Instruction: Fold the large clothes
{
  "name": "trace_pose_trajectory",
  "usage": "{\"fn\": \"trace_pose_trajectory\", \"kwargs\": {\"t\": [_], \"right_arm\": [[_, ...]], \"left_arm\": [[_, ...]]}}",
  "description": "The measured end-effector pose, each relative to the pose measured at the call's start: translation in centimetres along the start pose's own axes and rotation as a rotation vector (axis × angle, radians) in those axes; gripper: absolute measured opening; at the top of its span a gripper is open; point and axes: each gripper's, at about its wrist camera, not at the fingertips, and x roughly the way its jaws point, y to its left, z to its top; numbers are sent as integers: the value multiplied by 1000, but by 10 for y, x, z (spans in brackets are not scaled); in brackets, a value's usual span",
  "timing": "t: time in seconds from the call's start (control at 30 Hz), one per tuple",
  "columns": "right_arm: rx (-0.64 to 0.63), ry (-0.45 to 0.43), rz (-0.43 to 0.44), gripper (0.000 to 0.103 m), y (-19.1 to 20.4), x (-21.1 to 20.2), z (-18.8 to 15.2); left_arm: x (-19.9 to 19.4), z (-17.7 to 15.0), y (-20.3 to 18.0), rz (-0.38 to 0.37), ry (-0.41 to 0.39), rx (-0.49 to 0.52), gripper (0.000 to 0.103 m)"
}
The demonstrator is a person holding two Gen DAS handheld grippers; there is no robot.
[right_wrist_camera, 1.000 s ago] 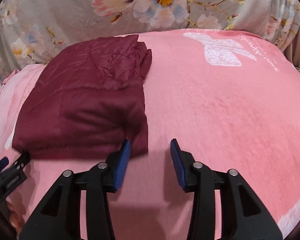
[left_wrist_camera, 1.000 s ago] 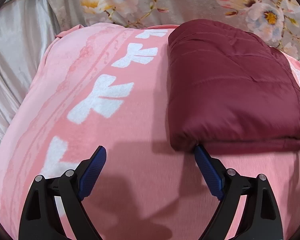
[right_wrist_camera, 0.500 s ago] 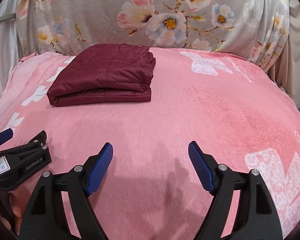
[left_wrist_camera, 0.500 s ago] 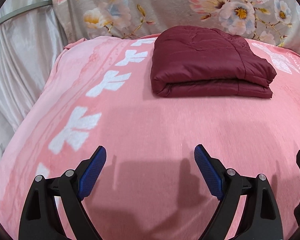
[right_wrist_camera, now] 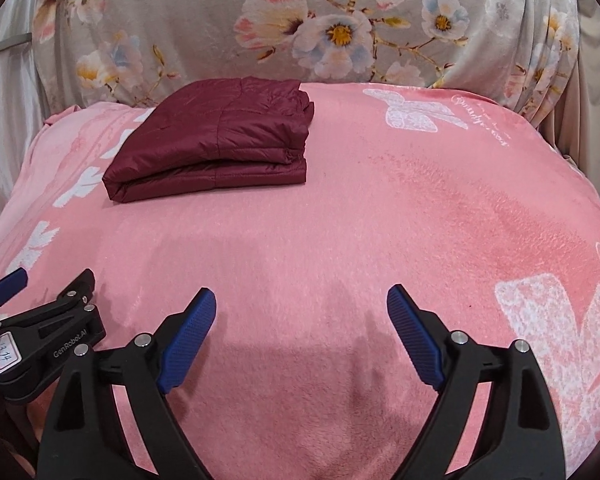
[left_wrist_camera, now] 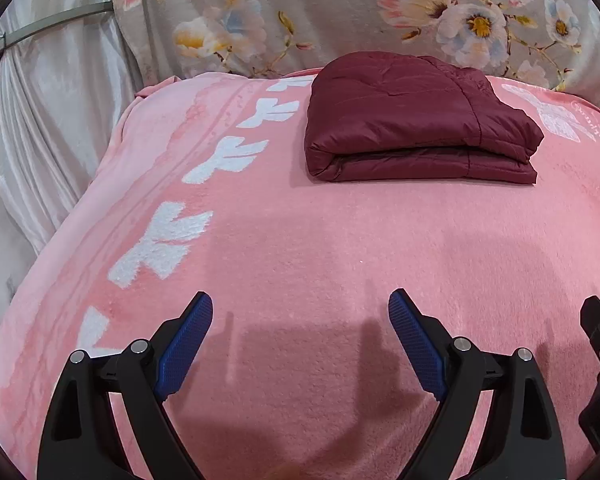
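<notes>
A dark red quilted jacket (left_wrist_camera: pixel 416 124) lies folded into a thick rectangle at the far side of the pink blanket (left_wrist_camera: pixel 320 248). In the right wrist view the same folded jacket (right_wrist_camera: pixel 216 144) sits at the upper left. My left gripper (left_wrist_camera: pixel 300 300) hangs open over bare blanket, well short of the jacket, with nothing between its blue pads. My right gripper (right_wrist_camera: pixel 301 294) is also over bare blanket; its jaws are opening and hold nothing. The left gripper's body (right_wrist_camera: pixel 40 340) shows at the left edge of the right wrist view.
A floral grey cloth (right_wrist_camera: pixel 300 24) drapes upright behind the blanket. Shiny pale curtain fabric (left_wrist_camera: pixel 40 120) hangs at the left. White bow and butterfly prints (right_wrist_camera: pixel 412 112) mark the blanket. The blanket drops away at its left and right edges.
Both grippers have pulled back from the jacket's near edge, so the jacket now looks small and far. The right jaws spread from narrow to wide. The left jaws stayed wide.
</notes>
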Motion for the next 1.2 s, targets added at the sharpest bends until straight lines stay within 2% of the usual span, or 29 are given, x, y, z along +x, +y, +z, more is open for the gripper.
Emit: {"fn": "trace_pose_trajectory", "kwargs": {"t": [1.2], "right_arm": [[-42, -15, -18, 85, 11, -3, 0]], "left_arm": [[-5, 1, -8, 6, -24, 22, 87]]}}
